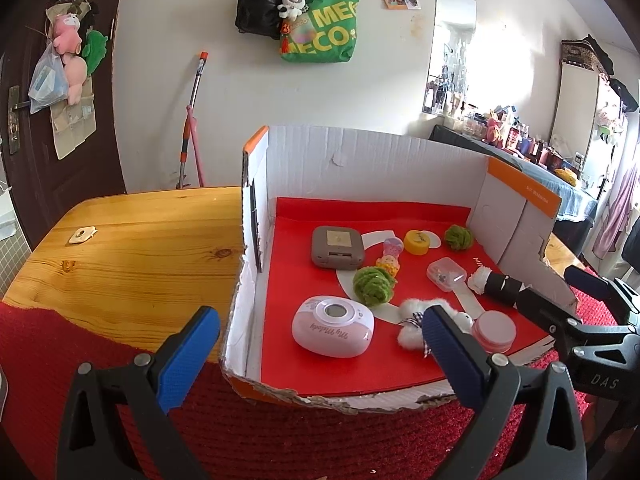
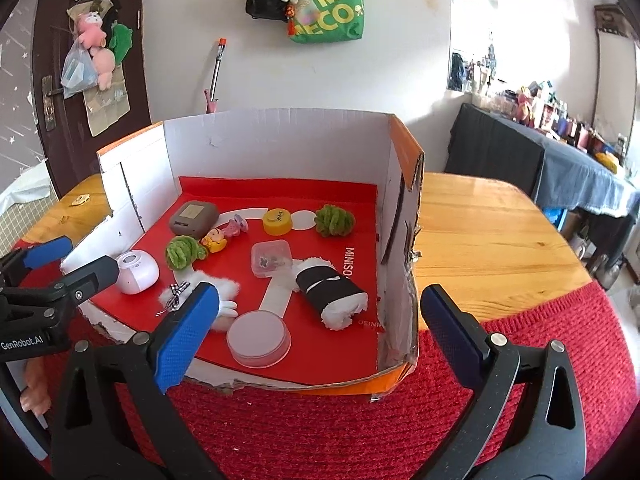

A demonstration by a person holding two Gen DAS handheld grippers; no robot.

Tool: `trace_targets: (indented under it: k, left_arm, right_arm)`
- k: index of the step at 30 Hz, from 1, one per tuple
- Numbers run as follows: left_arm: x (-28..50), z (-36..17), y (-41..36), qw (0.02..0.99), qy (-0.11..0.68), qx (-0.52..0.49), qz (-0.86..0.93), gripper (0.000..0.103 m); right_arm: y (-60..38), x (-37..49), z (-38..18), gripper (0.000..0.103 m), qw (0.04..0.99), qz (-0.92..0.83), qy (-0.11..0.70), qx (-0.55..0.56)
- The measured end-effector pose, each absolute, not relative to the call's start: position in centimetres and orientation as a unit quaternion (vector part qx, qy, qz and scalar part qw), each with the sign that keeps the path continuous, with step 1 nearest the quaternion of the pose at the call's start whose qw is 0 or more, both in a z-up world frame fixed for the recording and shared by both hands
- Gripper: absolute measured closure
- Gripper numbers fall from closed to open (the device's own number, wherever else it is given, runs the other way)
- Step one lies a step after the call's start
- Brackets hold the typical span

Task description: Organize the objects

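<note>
A torn cardboard box (image 1: 360, 152) (image 2: 276, 136) with a red floor stands on the table. Inside lie a pink-white device (image 1: 333, 332) (image 2: 138, 272), a grey case (image 1: 337, 247) (image 2: 194, 218), two green pom-poms (image 1: 374, 285) (image 2: 335, 220), a yellow cap (image 1: 416, 242) (image 2: 277, 221), a small doll (image 1: 390, 258) (image 2: 218, 239), a clear pink case (image 1: 445, 274) (image 2: 271, 258), a black-and-white roll (image 1: 498, 286) (image 2: 332, 292), a white plush (image 1: 414, 326) (image 2: 222, 292) and a pink round tin (image 1: 494, 330) (image 2: 259, 338). My left gripper (image 1: 320, 354) is open and empty before the box. My right gripper (image 2: 320, 334) is open and empty at the box's front right.
The box sits partly on a red knitted mat (image 1: 280, 432) (image 2: 320, 432) on a wooden table (image 1: 132, 248) (image 2: 480, 224). A small white tag (image 1: 82, 235) lies on the wood at left. Bags hang on the wall (image 1: 316, 24). A cluttered side table (image 2: 560, 148) stands at right.
</note>
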State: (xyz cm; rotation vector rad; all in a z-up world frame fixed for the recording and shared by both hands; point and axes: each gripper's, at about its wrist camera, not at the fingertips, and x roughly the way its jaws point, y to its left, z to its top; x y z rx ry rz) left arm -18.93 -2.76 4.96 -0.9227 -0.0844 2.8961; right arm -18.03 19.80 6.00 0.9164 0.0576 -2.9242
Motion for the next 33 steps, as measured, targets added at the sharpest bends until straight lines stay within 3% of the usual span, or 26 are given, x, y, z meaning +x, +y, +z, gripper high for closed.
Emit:
trace_targets:
  k: [33]
  left_arm:
    - [-19.01, 4.86, -2.89, 0.051, -0.027, -0.309, 0.949, 0.0]
  right_arm:
    - [19.28, -18.29, 5.92, 0.0, 0.033, -0.953, 0.031, 0.301]
